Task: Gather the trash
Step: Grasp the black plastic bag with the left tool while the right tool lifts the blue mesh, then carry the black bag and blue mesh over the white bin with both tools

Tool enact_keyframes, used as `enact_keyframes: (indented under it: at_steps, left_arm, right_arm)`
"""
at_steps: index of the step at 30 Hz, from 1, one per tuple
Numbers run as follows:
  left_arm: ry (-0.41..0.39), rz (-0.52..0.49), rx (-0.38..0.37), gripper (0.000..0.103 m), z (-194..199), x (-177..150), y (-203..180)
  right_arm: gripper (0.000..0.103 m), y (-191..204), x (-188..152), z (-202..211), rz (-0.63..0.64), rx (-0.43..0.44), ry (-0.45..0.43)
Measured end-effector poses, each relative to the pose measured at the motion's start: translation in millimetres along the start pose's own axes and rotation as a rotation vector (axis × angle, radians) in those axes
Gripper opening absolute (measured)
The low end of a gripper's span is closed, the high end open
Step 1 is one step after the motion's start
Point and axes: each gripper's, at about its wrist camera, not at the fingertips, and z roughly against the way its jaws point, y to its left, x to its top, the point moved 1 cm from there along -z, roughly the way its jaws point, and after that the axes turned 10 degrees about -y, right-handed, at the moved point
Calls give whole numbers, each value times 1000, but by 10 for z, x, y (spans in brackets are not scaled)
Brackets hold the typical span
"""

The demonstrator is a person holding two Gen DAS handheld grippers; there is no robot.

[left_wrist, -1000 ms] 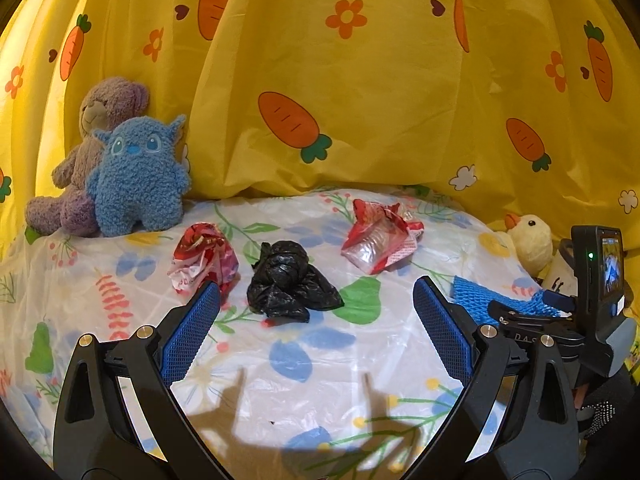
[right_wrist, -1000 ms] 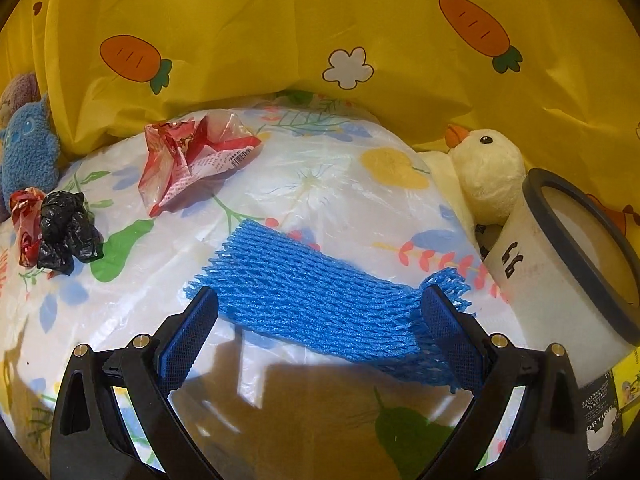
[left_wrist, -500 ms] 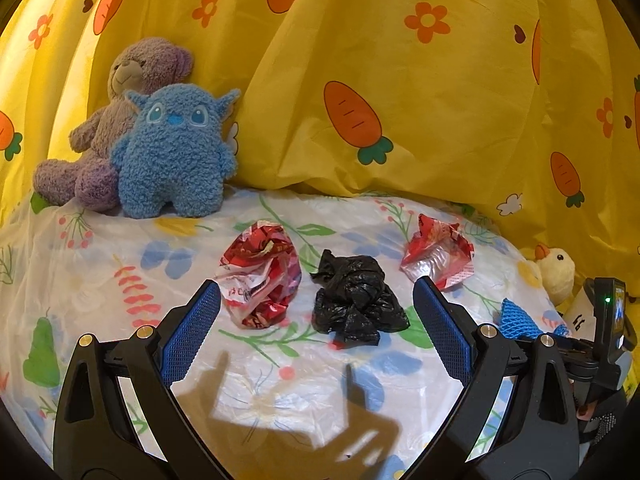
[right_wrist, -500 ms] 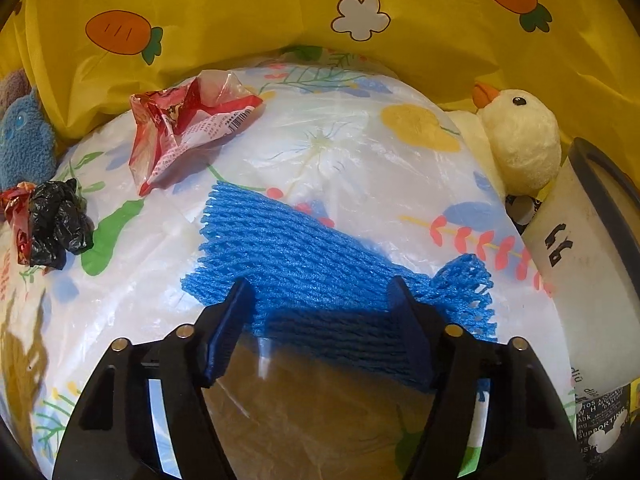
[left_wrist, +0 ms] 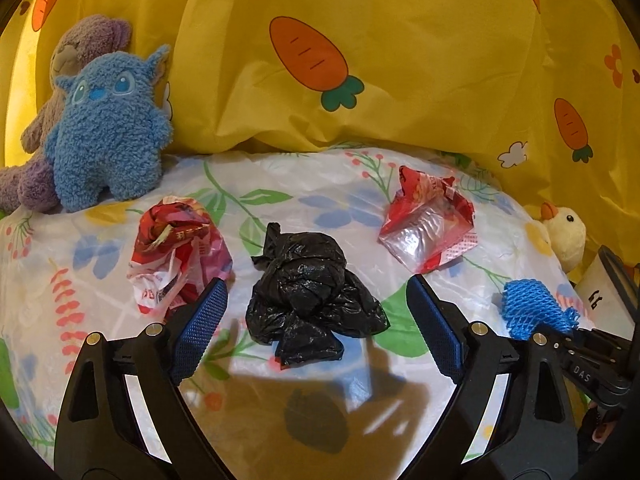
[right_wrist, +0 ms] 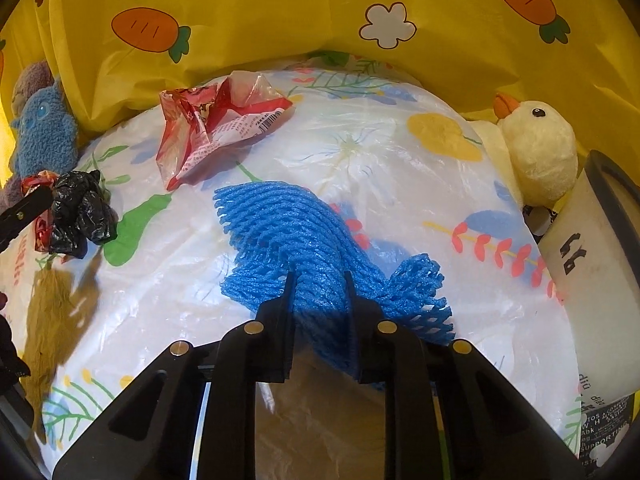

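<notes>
A crumpled black plastic bag (left_wrist: 304, 268) lies on the floral sheet between the wide blue pads of my left gripper (left_wrist: 314, 288). Its jaws are closing and the pads stand clear of the bag. A crumpled red-and-white bag (left_wrist: 176, 248) lies just left of it, and a red and clear wrapper (left_wrist: 428, 224) lies to the right. In the right wrist view my right gripper (right_wrist: 319, 280) is closing on the blue foam net (right_wrist: 280, 224), which is bunched up between the pads.
A white bin with a black rim (right_wrist: 592, 264) stands tilted at the right edge, beside a yellow chick plush (right_wrist: 536, 152). A blue plush (left_wrist: 104, 136) and a purple bear (left_wrist: 80, 44) sit at the back left. Yellow carrot-print cloth (left_wrist: 400, 60) hangs behind.
My left gripper has come closer to the black bag, which now lies between slightly narrower jaws. The right jaws went from wide open to pinching the blue net, which has bunched up.
</notes>
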Motion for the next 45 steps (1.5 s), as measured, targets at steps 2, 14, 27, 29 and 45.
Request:
enact_keyframes:
  at_steps: [2,14,27,29,45]
  left_arm:
    - [29,2,4,84,-120,-28,-2]
    - [176,35,-62,33,-454,-142,10]
    - [20,13,-204,21,264,54,-314]
    - [-26,-18,-235,21,506,87,-511]
    - [-66,-195,-536,21,1268,-113,-2274]
  right_arm:
    - [21,7,0,6,5,0,-3]
    - [19,48,-2,67,32,-4,-39]
    - [15,-143,-48,590,-33,-7,-205]
    - [15,-195,-77,767,-48,-4,-240]
    - [15,-988,-245,1882,-110,-170,-408]
